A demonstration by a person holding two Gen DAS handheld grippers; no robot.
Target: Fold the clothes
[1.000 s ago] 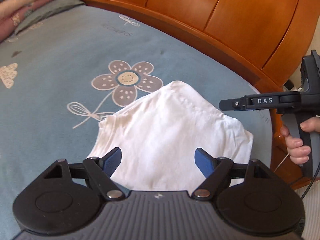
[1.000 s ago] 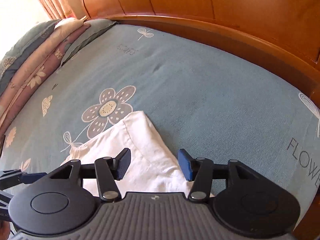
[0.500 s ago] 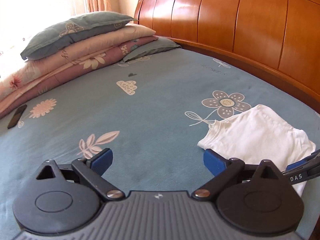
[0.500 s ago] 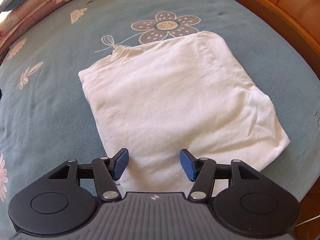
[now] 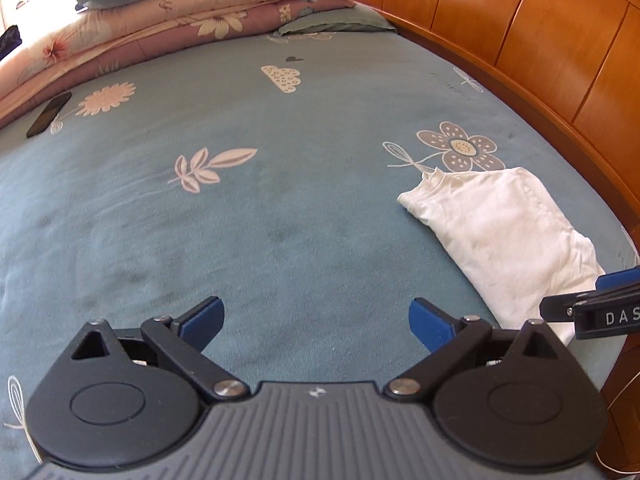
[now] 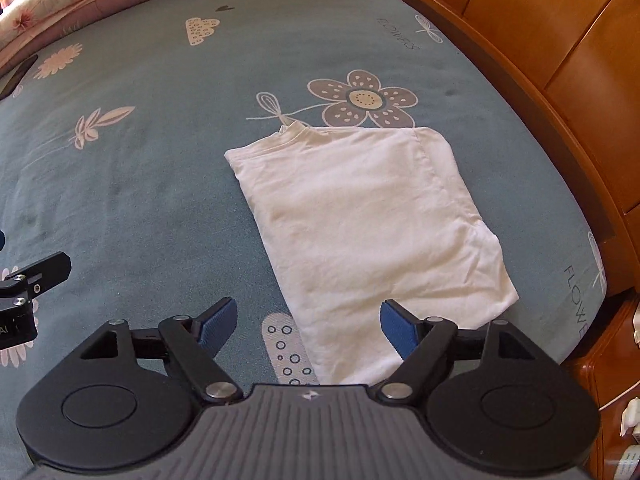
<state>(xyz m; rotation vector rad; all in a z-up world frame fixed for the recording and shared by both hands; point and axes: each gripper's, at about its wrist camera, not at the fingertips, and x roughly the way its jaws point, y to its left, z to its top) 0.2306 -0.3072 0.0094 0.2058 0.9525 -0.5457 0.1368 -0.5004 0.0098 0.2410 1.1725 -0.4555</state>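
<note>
The blue-grey bedsheet printed with flowers, leaves and clouds filled nearly everything before me, stretched over the mattress. Along its right side and far end curved the glossy orange-brown wooden headboard. At the far left lay a stack of folded quilts and pillows in pink, cream and grey-blue. The white cotton T-shirt, folded into a rough rectangle, lay flat on the sheet at the right, near the bed's edge, its collar end toward the far side and just touching the stem of the large grey printed flower. My right gripper hovered over the shirt's near end, its jaws spread wide and holding nothing; the right blue pad stood above the white cloth and the left pad above bare sheet beside a printed cloud. My left gripper was likewise released and empty, over bare sheet well to the left of the shirt. From the left wrist view, the right gripper's black finger marked DAS reached in at the right edge, over the shirt's near corner. A small dark flat phone lay on the sheet at the far left, just beside the quilts.
</note>
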